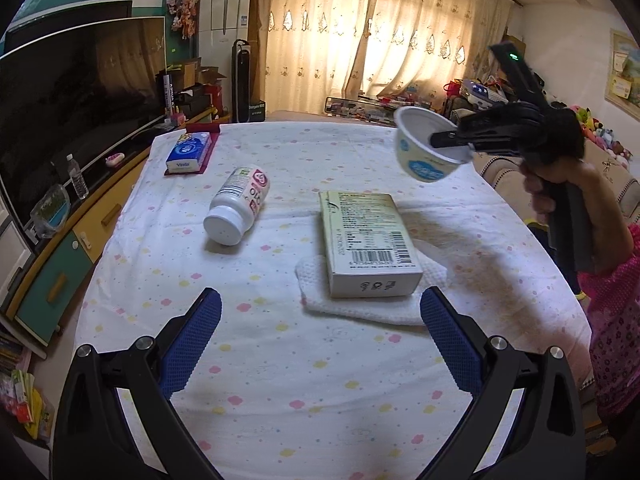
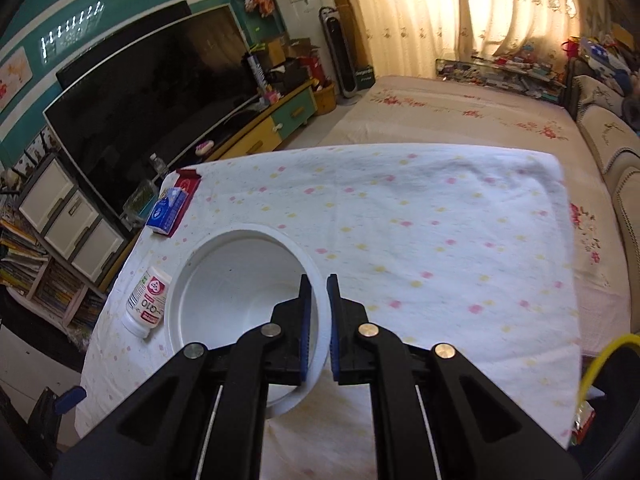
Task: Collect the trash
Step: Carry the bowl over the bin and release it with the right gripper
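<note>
My right gripper (image 2: 319, 280) is shut on the rim of a white paper cup (image 2: 240, 300) with blue print and holds it above the table; it also shows in the left wrist view (image 1: 424, 148), lifted at the right. My left gripper (image 1: 320, 300) is open and empty above the near table. Ahead of it lies a pale cardboard box (image 1: 368, 240) with a barcode, resting on a white folded cloth (image 1: 360, 308). A white pill bottle (image 1: 238, 206) lies on its side to the left, also in the right wrist view (image 2: 146, 304).
A blue tissue pack (image 1: 188, 152) sits on a red mat at the table's far left corner. The table has a white dotted cloth (image 1: 280, 360). A TV (image 1: 72, 100) and cabinet stand left; a sofa (image 2: 616, 168) is at the right.
</note>
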`<state>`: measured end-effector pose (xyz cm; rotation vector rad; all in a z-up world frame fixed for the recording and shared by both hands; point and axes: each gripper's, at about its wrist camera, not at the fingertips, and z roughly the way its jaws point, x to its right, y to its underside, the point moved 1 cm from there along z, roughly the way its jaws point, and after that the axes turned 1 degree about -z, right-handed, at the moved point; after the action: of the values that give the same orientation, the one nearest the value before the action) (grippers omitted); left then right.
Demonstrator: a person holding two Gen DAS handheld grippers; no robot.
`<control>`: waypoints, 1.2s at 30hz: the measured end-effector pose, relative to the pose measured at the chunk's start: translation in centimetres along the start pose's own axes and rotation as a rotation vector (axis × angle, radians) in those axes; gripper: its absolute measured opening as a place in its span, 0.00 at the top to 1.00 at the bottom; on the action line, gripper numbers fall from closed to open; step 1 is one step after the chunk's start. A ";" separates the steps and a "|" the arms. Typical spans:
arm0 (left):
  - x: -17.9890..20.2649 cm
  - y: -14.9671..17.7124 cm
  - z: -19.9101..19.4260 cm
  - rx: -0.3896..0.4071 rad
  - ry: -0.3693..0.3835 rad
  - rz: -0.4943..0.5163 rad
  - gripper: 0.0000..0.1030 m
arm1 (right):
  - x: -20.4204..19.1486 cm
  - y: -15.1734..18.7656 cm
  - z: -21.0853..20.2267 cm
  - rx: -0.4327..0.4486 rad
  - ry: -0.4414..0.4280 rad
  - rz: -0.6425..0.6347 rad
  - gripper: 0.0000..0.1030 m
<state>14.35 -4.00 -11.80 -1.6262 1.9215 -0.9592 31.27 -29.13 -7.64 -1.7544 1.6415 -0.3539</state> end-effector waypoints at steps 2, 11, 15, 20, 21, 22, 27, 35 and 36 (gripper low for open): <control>0.5 0.0 0.1 -0.001 0.006 0.008 0.05 | 2.3 1.0 -1.7 0.021 0.022 0.033 0.93; 3.7 0.0 0.8 -0.021 0.039 0.055 0.05 | 15.7 8.4 -9.8 0.086 0.205 0.270 0.93; 4.7 -0.3 1.3 -0.032 0.049 0.060 0.05 | 21.2 12.0 -11.8 0.085 0.286 0.388 0.93; 5.9 -0.5 1.9 -0.047 0.050 0.075 0.05 | 25.5 14.8 -12.3 0.071 0.356 0.466 0.93; 6.1 -0.5 1.9 -0.049 0.050 0.077 0.05 | 26.2 15.2 -12.2 0.066 0.367 0.478 0.93; 6.2 -0.5 2.0 -0.052 0.048 0.079 0.05 | 26.7 15.6 -11.9 0.059 0.374 0.489 0.93; 6.3 -0.5 2.6 -0.073 0.032 0.084 0.05 | 28.9 17.1 -10.4 0.015 0.407 0.520 0.93; 5.7 -0.6 3.6 -0.096 0.010 0.065 0.05 | 30.8 18.3 -9.1 -0.020 0.432 0.544 0.92; 5.7 -0.7 3.7 -0.097 0.007 0.067 0.05 | 30.9 18.3 -9.0 -0.024 0.437 0.543 0.91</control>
<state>16.26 -10.39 -13.16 -1.6028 2.0428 -0.8584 16.62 -60.46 -20.88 -1.2239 2.3547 -0.4784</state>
